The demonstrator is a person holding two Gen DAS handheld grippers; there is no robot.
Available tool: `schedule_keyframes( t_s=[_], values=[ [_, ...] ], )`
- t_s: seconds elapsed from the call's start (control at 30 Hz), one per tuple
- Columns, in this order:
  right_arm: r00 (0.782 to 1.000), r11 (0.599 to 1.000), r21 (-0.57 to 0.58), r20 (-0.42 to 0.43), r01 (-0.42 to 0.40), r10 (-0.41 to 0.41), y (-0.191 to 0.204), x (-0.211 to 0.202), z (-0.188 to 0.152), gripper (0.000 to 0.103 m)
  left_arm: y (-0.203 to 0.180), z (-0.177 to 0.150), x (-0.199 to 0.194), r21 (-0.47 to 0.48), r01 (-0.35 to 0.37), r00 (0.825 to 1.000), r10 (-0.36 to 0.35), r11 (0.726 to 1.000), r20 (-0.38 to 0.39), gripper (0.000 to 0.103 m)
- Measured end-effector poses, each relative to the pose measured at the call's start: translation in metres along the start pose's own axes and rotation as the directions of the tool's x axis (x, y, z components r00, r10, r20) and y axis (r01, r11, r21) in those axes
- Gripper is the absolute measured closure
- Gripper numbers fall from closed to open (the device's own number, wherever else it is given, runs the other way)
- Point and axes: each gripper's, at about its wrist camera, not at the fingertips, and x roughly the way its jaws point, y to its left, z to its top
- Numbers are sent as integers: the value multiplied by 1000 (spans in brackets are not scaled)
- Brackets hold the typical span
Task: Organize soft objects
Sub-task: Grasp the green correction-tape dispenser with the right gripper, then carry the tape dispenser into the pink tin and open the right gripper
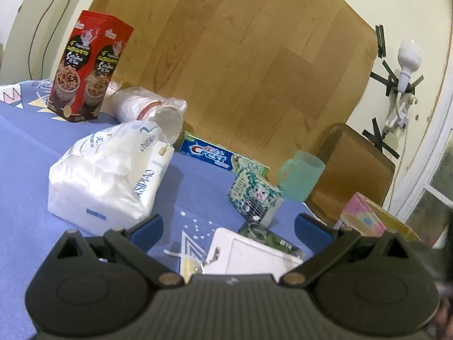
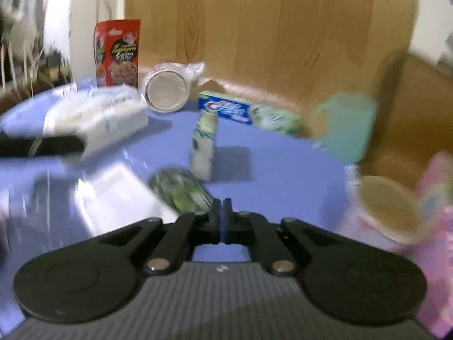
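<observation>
Grippers, two. Left gripper (image 1: 228, 228): blue-tipped fingers (image 1: 148, 226) spread wide apart, holding nothing, hovering over the blue tablecloth (image 1: 34, 170); between them, near, lie a flat white packet (image 1: 249, 256) and a small green packet (image 1: 267, 236) touching its far edge. Right gripper (image 2: 222, 218): black fingers (image 2: 215, 215) pressed together, nothing between them, tips just right of the green packet (image 2: 181, 189); contact cannot be told through the blur.

Soft goods: white tissue pack (image 1: 110, 175), left of centre, lying on the cloth well apart from both grippers.

Other stock, far side: red snack box (image 1: 87, 68) upright at far left; sleeve of plastic cups (image 1: 153, 110) on its side just beyond the tissue pack; Crest toothpaste box (image 1: 218, 155) lying along the wooden panel (image 1: 240, 56); patterned green box (image 1: 254, 195) in the middle; green mug (image 1: 303, 175) just to its right; pink box (image 1: 365, 218) at near right.
</observation>
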Motion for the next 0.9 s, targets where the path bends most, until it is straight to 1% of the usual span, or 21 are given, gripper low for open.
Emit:
schedule_keyframes(
  t_s=[0.07,0.1,0.2,0.23,0.3,0.33,0.37,0.4,0.43,0.47,0.5,0.57,0.63,0.7,0.73,0.8,0.83,0.87,0.9],
  values=[
    [1000,999,-45,11,29,-28,-1,-16,-15,101,-3,-1,0,13,-2,1000,2,1000,-7,0],
    [1000,999,-43,8,23,-22,-5,-21,-21,100,-4,-2,0,20,-5,1000,5,1000,-9,1],
    [1000,1000,9,12,-4,3,-15,-25,-22,96,-6,-3,0,31,-22,1000,23,999,-12,0],
    [1000,999,34,12,-17,17,-19,-21,-19,89,-5,-2,1,29,-31,999,32,999,-15,1],
    [999,994,94,15,-49,48,-24,-5,-7,86,-3,-2,1,21,-50,999,50,999,-20,0],
    [999,993,108,17,-53,51,-25,0,-4,82,-2,-1,2,15,-54,998,54,998,-21,0],
    [999,994,98,7,-47,46,-24,12,1,76,-1,-1,1,11,-57,998,57,998,-23,0],
    [999,997,68,-15,-40,41,-22,25,3,64,-1,-1,1,10,-60,998,60,998,-24,0],
    [998,998,42,-41,-46,47,-17,34,3,60,-1,-1,1,10,-64,998,64,998,-25,0],
    [996,997,27,-61,-67,69,-16,43,1,59,0,-1,1,13,-63,998,64,998,-27,0],
    [996,996,31,-30,-78,79,-15,44,1,57,-1,-1,1,16,-63,998,64,998,-27,0],
    [989,990,25,-44,-140,141,-11,47,4,54,0,-1,1,17,-52,998,53,998,-25,0],
    [983,984,-8,-48,-175,175,-2,50,8,33,0,-1,3,10,-35,999,35,999,-27,0],
    [984,983,-52,-47,-177,174,6,55,12,27,0,0,5,6,-27,999,28,1000,-30,0],
    [983,982,-54,-51,-181,179,7,60,15,27,-1,-1,5,8,-26,999,27,1000,-29,0],
    [974,977,3,-78,-211,211,2,72,23,31,-2,-1,4,13,-25,999,25,1000,-22,0],
    [968,972,43,-82,-232,235,-2,74,25,45,-2,-1,3,13,-24,1000,25,1000,-19,0],
    [971,974,45,-76,-223,226,-2,73,26,60,-1,-1,3,11,-24,1000,25,1000,-18,1],
    [975,978,35,-76,-208,210,1,68,24,64,0,-1,2,8,-25,1000,25,1000,-16,0]
  ],
)
